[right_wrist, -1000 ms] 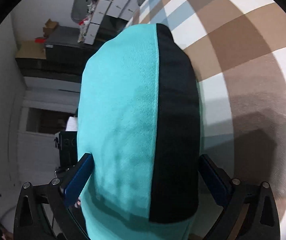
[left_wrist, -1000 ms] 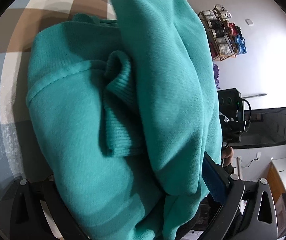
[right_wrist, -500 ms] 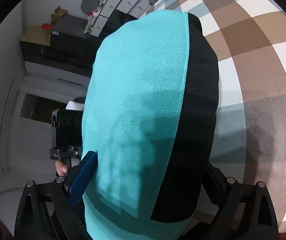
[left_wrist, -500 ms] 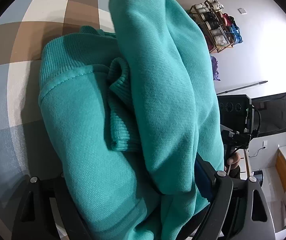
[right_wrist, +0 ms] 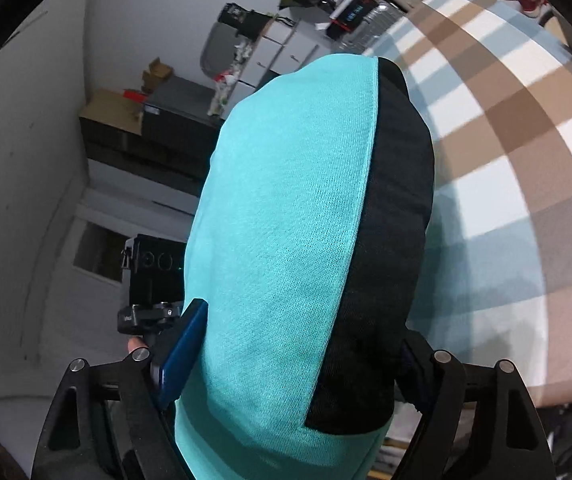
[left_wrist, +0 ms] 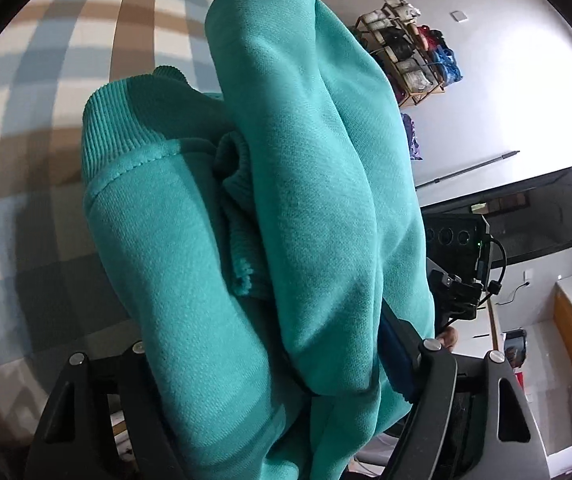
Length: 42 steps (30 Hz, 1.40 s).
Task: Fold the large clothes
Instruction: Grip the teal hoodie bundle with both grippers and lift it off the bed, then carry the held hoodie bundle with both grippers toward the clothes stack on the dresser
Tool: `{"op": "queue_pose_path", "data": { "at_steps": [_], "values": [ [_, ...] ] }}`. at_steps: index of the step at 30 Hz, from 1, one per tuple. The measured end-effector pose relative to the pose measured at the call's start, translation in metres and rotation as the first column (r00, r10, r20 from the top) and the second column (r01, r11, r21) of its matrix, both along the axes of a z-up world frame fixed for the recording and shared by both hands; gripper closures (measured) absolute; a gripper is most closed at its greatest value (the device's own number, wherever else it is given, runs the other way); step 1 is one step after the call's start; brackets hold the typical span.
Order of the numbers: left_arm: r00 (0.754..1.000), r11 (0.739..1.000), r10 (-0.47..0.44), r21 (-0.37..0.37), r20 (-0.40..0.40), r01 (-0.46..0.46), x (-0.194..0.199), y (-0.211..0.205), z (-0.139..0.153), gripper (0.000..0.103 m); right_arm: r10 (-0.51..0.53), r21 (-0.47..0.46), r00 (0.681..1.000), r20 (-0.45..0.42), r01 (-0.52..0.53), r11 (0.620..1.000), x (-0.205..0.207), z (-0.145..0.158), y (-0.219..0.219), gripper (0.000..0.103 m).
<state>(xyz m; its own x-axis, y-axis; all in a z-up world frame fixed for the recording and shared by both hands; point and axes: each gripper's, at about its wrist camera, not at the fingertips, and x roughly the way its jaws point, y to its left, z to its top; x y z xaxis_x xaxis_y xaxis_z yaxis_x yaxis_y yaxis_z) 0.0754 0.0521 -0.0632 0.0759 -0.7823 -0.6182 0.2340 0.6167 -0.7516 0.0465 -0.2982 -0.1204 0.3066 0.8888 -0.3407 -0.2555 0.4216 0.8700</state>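
Teal fleece fills both wrist views: a folded sweatshirt [left_wrist: 286, 208], bunched thick, sits between the fingers of the left gripper [left_wrist: 270, 360] and the right gripper [right_wrist: 294, 360], above a checked brown, white and pale-blue surface [left_wrist: 46, 128]. Both sets of fingers are closing around the bundle; whether the pads press it cannot be told, since cloth hides the left gripper's left finger. A black panel [right_wrist: 390, 248] (one side only) runs along the fabric. Beyond stand a wooden rack [left_wrist: 406, 64] and cabinets [right_wrist: 274, 52].
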Motion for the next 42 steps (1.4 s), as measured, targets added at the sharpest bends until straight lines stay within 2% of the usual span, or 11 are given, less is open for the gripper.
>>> {"op": "queue_pose_path", "data": {
  "at_steps": [6,13,19,21,25,31,33,35,37,39,42],
  "values": [
    [0.997,0.998,0.066,-0.001,0.042,-0.066,-0.021,0.042,0.068,0.028,0.028,0.050,0.997,0.076,-0.032,0.998,-0.002,0.067,0.037,0.019],
    [0.979,0.979,0.202,0.030,0.041,-0.203,-0.048,0.133,0.142,0.028,0.134,0.084,0.985,0.109,-0.143,0.986,0.009,0.140,0.151,0.020],
    [0.936,0.933,0.343,0.084,0.085,-0.350,-0.070,0.227,0.190,0.028,0.224,0.128,0.967,0.119,-0.239,0.963,0.015,0.172,0.266,0.020],
    [0.918,0.914,0.387,0.098,0.087,-0.394,-0.077,0.261,0.189,0.028,0.246,0.146,0.965,0.091,-0.257,0.955,0.018,0.172,0.306,0.019],
    [0.886,0.877,0.463,0.134,0.026,-0.462,-0.088,0.331,0.171,0.027,0.300,0.146,0.954,0.007,-0.297,0.944,0.024,0.156,0.389,0.020],
    [0.823,0.817,0.568,0.125,0.001,-0.563,-0.078,0.394,0.127,0.028,0.342,0.154,0.938,-0.050,-0.331,0.931,0.039,0.106,0.480,0.020],
    [0.809,0.806,0.587,0.115,-0.032,-0.580,-0.072,0.408,0.096,0.028,0.340,0.113,0.937,-0.083,-0.331,0.937,0.041,0.083,0.496,0.020],
    [0.786,0.792,0.609,0.141,-0.108,-0.594,-0.069,0.414,0.062,0.028,0.331,0.036,0.937,-0.114,-0.329,0.944,0.041,0.065,0.505,0.020],
    [0.779,0.798,0.602,0.111,-0.175,-0.592,-0.068,0.412,0.038,0.028,0.343,-0.003,0.938,-0.047,-0.344,0.939,0.037,0.065,0.508,0.020],
    [0.785,0.800,0.598,0.065,-0.161,-0.596,-0.075,0.417,0.038,0.027,0.352,-0.044,0.936,0.004,-0.352,0.935,0.032,0.072,0.509,0.020],
    [0.766,0.774,0.633,0.123,-0.113,-0.621,-0.092,0.432,0.044,0.027,0.345,-0.112,0.938,0.034,-0.340,0.934,0.026,0.079,0.509,0.020]
  ]
}}
